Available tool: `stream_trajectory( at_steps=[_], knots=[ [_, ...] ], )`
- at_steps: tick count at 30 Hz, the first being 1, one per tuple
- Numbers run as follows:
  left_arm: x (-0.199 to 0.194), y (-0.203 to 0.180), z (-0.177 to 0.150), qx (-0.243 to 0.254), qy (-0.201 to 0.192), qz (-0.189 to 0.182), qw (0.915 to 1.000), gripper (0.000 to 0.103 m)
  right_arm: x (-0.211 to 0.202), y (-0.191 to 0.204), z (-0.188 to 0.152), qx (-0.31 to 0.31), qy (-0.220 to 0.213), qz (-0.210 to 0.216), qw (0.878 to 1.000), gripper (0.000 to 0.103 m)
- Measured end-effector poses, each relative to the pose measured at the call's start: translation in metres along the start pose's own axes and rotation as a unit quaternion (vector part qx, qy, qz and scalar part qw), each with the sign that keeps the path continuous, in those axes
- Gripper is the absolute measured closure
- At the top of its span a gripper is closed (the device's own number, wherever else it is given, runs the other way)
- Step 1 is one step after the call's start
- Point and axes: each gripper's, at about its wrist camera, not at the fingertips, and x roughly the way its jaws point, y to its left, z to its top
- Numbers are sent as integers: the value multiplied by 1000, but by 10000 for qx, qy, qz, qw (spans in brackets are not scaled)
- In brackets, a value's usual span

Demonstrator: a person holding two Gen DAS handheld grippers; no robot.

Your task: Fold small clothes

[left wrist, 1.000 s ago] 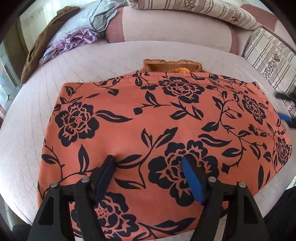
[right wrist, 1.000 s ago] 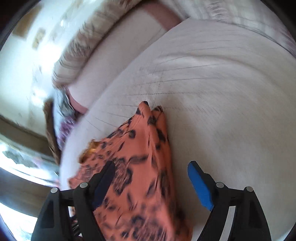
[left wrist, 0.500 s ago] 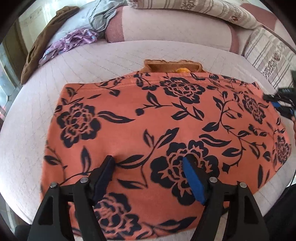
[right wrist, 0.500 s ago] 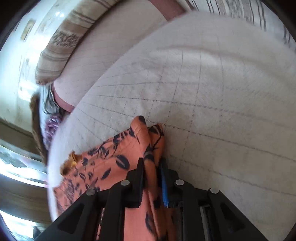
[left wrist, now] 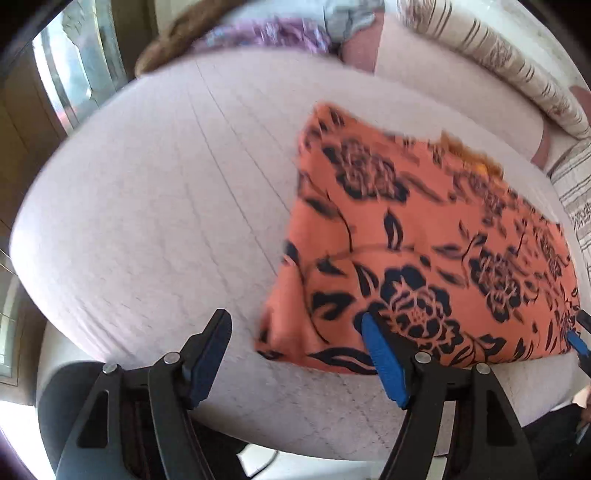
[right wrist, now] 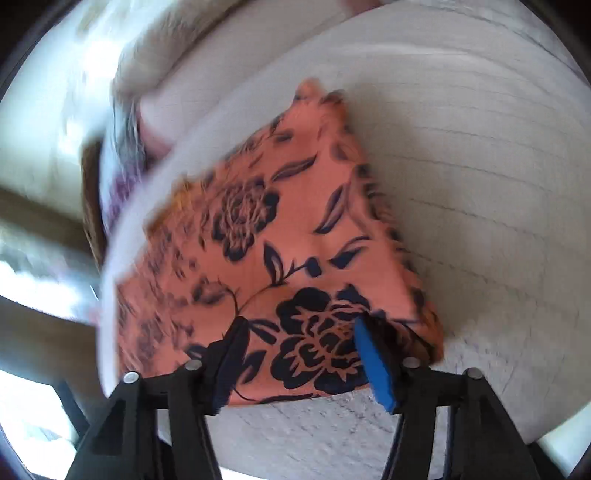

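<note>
Both views blurred; read with care.

The orange floral garment (left wrist: 424, 258) lay on the quilted pale bed (left wrist: 166, 203), already doubled into a thick pad with layered edges. In the left wrist view it filled the field from 12 round to 4 o'clock; a frilled orange hem (left wrist: 469, 155) showed at its far edge, toward 1 o'clock.

Left tongs (left wrist: 295, 354) were spread wide, holding nothing. The near left corner of the garment sat between the two fingers, the blue pad (left wrist: 384, 362) over the cloth and the dark finger (left wrist: 207, 354) over bare bed.

Right tongs (right wrist: 299, 358) were also spread, hovering over the near edge of the garment (right wrist: 280, 236) at 6 o'clock in that view; whether the pads touched the cloth could not be told. A sliver of those tongs (left wrist: 578, 343) showed at 4 o'clock in the left view, at the garment's near right corner.

Judgement: the next fold or a tidy-up was being set up, with each pair of tongs at one near corner.

To do it well:
- Take every layer at the corner, not the top ply alone; the stack looked thick and would likely split.
- Close both pairs at matching spots on the near edge so the fold line runs straight.
- Lift low and carry toward the far edge at 12 o'clock; soft knit would sag in the middle.
- Keep the frilled hem tucked inside.

Spare clothes (left wrist: 266, 33) lay heaped at 12 o'clock against the striped cushion (left wrist: 491, 59), well apart from the work.
</note>
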Motion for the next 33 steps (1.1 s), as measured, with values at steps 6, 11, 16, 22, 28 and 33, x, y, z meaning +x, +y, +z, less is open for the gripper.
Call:
stream_trajectory(
  at_steps=[6,11,16,22,28,33],
  knots=[
    [-19,-6,5,17,-330,-42,9994,29,-32,12,-37,304,-445,305,9981,32],
    [-24,-50,18,473,-460,-281,9974,29,-26,-17,-53,1197,-392,493,9908,32],
    [-25,-85,22,648,-469,-513,9955,29,-22,-38,-28,1649,-669,607,9822,32],
    [-19,-105,19,794,-378,-471,9950,29,-28,-47,-10,1773,-964,964,9747,33],
    [-4,-118,19,930,-243,-318,9949,29,-21,-50,-11,1843,-945,857,9745,32],
    [4,-134,21,1139,-271,-210,9929,29,-26,-45,-2,1629,-1046,812,9777,31]
  ],
)
